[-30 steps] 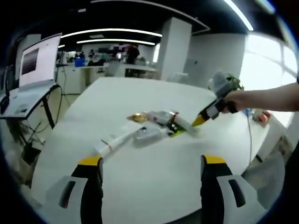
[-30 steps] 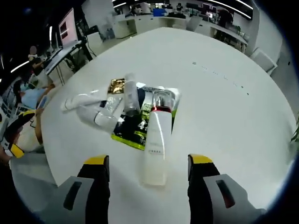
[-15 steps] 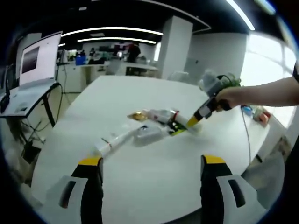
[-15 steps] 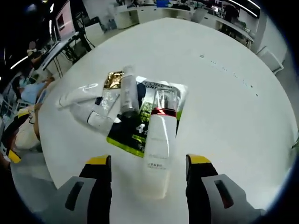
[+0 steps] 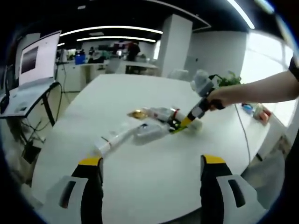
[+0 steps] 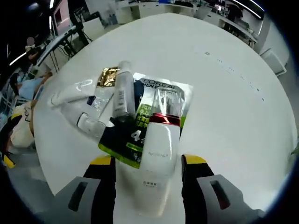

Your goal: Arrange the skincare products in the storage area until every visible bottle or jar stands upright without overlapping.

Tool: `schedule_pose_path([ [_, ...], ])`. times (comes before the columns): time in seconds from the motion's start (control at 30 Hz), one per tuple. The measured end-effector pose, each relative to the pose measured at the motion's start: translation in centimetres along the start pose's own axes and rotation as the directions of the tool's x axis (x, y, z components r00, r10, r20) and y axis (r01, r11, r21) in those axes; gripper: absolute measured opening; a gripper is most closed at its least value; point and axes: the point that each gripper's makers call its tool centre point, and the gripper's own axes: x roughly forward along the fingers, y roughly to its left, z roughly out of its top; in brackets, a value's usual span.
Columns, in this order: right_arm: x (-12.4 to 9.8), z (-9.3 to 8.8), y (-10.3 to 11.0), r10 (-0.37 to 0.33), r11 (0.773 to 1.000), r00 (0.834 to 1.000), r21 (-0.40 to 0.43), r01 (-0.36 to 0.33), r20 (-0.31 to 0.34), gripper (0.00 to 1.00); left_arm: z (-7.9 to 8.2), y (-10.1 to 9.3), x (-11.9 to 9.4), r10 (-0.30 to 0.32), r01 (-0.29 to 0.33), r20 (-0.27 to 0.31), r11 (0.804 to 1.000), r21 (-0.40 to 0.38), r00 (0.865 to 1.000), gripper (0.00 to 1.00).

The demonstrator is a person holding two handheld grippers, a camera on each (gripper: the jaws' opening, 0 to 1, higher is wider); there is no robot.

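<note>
Straddling lying white bottle (image 6: 157, 158), right tool (image 6: 147, 164) open.

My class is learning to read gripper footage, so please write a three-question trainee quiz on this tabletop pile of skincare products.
1. True or false: the white bottle with the red band stands upright.
2. What lies under it? A) green-and-black sachet B) towel C) tray
3. Fill in: the right tongs are ____ around the bottle's base.

Key: 1 false, it lies flat on the white table. 2 A. 3 open, one jaw on each side, in the right gripper view.
</note>
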Motion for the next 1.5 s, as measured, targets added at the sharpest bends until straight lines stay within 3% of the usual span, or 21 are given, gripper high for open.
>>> schedule_pose_path([
  [0.43,1.1,1.7,-1.7,-0.013,1.0,0.999,-0.009,0.012,-0.036,0.45,-0.1,0.4,0.0,0.019,-0.019,-0.003,1.0,-0.011,1.0,0.78],
  [0.67,0.6,1.3,-1.3,-0.015,1.0,0.997,-0.008,0.015,-0.079,0.35,-0.2,0.7,0.0,0.032,-0.032,-0.002,0.999,-0.013,0.999,0.77],
  [0.73,1.4,1.6,-2.2,-0.036,0.999,0.995,-0.043,0.032,-0.096,0.33,-0.2,0.7,0.0,0.033,-0.033,-0.002,0.999,-0.011,0.999,0.77],
  [0.9,1.3,1.6,-2.3,-0.049,0.998,0.993,-0.032,0.046,-0.111,0.33,-0.2,0.7,0.0,0.037,-0.037,0.001,0.999,-0.01,0.999,0.76],
  [1.03,1.2,1.4,-2.3,-0.052,0.998,0.995,-0.023,0.05,-0.091,0.32,-0.1,0.7,0.0,0.037,-0.037,0.003,0.999,-0.01,0.999,0.76],
  [1.23,0.9,1.4,-2.5,-0.033,0.998,0.999,0.048,0.033,0.003,0.29,-0.1,0.7,-0.1,0.038,-0.038,0.003,0.999,-0.005,0.999,0.76],
  [1.43,0.1,1.3,-1.8,-0.083,0.996,0.995,0.032,0.081,0.056,0.28,-0.1,0.8,-0.1,0.041,-0.041,0.005,0.999,-0.008,0.999,0.76],
  [1.5,0.4,1.7,-2.5,-0.09,0.995,0.993,0.053,0.086,0.078,0.28,-0.1,0.8,-0.2,0.041,-0.041,0.005,0.999,-0.008,0.999,0.75],
])
